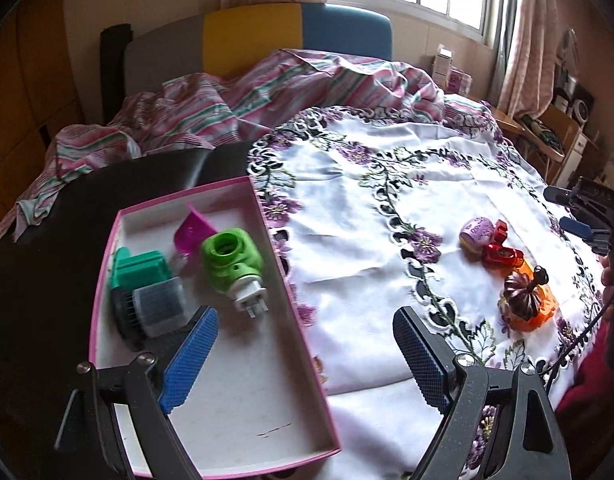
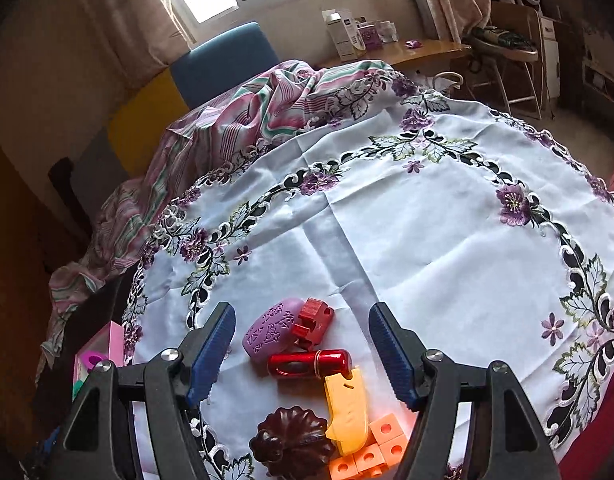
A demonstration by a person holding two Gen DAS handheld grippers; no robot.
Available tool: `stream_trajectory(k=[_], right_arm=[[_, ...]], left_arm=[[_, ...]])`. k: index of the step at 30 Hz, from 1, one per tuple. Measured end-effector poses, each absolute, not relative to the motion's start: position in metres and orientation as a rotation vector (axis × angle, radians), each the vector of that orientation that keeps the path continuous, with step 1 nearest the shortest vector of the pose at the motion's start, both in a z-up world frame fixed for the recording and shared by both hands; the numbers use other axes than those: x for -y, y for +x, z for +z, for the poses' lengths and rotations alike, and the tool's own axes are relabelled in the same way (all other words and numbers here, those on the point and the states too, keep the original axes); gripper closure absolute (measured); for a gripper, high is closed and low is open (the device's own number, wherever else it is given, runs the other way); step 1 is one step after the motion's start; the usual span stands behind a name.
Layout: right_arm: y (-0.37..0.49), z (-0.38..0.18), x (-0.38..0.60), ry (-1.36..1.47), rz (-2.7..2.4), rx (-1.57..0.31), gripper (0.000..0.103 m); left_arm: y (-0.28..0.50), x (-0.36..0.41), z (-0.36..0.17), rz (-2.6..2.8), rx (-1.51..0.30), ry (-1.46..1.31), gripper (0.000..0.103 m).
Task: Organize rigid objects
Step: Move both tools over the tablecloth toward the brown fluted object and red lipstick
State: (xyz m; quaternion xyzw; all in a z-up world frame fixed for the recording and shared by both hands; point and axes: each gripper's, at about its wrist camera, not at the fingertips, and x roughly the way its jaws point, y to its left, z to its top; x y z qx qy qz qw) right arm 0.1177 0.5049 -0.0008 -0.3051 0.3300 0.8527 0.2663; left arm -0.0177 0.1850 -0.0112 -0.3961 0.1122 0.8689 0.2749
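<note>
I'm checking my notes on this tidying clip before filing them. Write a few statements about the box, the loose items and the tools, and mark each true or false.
1. The green plug-in device lies inside the pink box. True.
2. The purple soap-like block is already in the box. False: it lies on the embroidered cloth, touching the red block.
3. The right tool is clamped on the red cylinder. False: its jaws stand open above the cylinder.
4. The left tool holds nothing. True.
5. The box is empty. False: it also holds a teal item and a magenta piece.
</note>
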Motion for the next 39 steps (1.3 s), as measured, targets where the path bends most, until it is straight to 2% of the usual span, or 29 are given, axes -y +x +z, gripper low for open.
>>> stream_trajectory(k=[13, 18, 30, 33, 37, 38, 39], right_arm=[[0.129, -0.005, -0.518, -0.775, 2.237, -0.979, 0.032], [0.138, -0.013, -0.53, -0.757, 2.18, -1.082, 0.032], [0.137, -0.019, -0.534, -0.778, 2.16, -1.111, 0.032], [0.137, -0.02, -0.534, -0.783, 2.16, -1.12, 0.032], [0.138, -0.021, -0.535, -0.776, 2.156, -1.13, 0.032], [0.138, -0.021, -0.536, -0.774, 2.156, -1.133, 0.032], [0.139, -0.021, -0.536, -0.773, 2.154, -1.135, 0.032]], left_arm=[[-0.005, -0.249, -0.023, 2.192, -0.343, -1.068, 0.013], [0.002, -0.27, -0.028, 2.123, -0.35, -1.071, 0.014], [0.028, -0.327, -0.037, 1.937, -0.333, -1.068, 0.017], [0.041, -0.349, -0.038, 1.893, -0.361, -1.019, 0.026], [0.057, -0.375, -0.039, 1.856, -0.393, -0.95, 0.028], [0.058, -0.381, -0.04, 1.853, -0.402, -0.938, 0.03], [0.058, -0.386, -0.042, 1.854, -0.41, -0.934, 0.037]])
